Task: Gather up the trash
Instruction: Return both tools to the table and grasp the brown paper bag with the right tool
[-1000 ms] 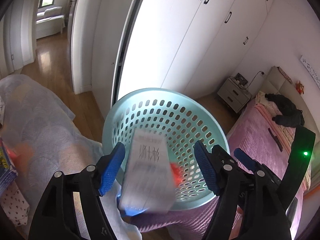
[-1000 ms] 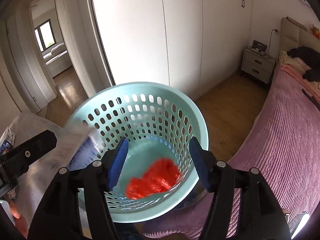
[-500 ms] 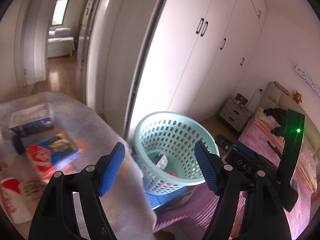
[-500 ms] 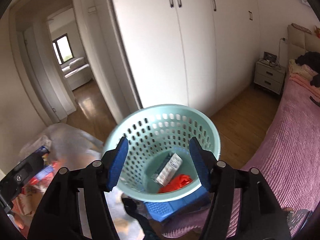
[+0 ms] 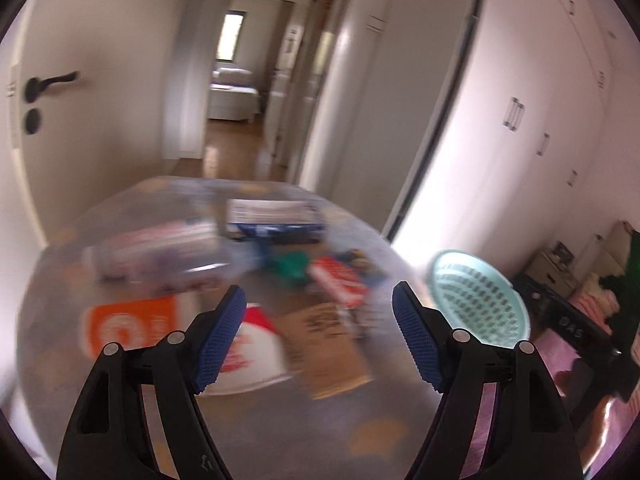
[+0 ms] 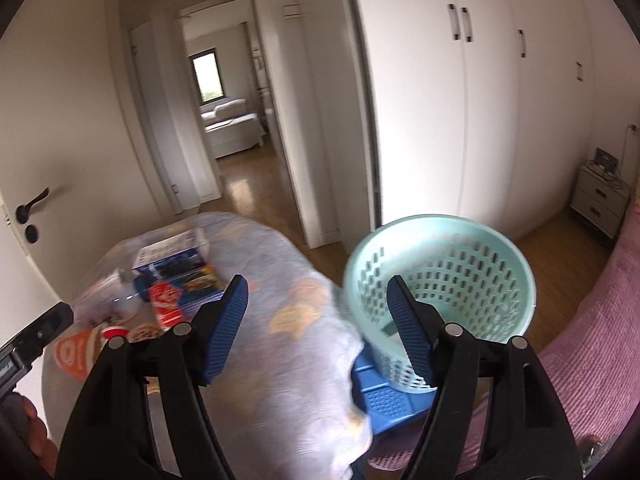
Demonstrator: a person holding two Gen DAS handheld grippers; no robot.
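We see the left gripper (image 5: 318, 334) and right gripper (image 6: 316, 322), jaws just opening wider and empty, above the tabletop (image 6: 276, 344) strewn with trash (image 5: 340, 286); the basket (image 6: 460, 272) stands beside it.

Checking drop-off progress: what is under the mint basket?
The mint basket stands on a blue plastic stool, whose perforated top shows in front. Its legs are hidden.

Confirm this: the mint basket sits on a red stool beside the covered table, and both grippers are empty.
Wrong colour. The right wrist view shows the mint basket sitting on a blue stool, not red, beside the covered table. Both the left gripper and right gripper are empty.
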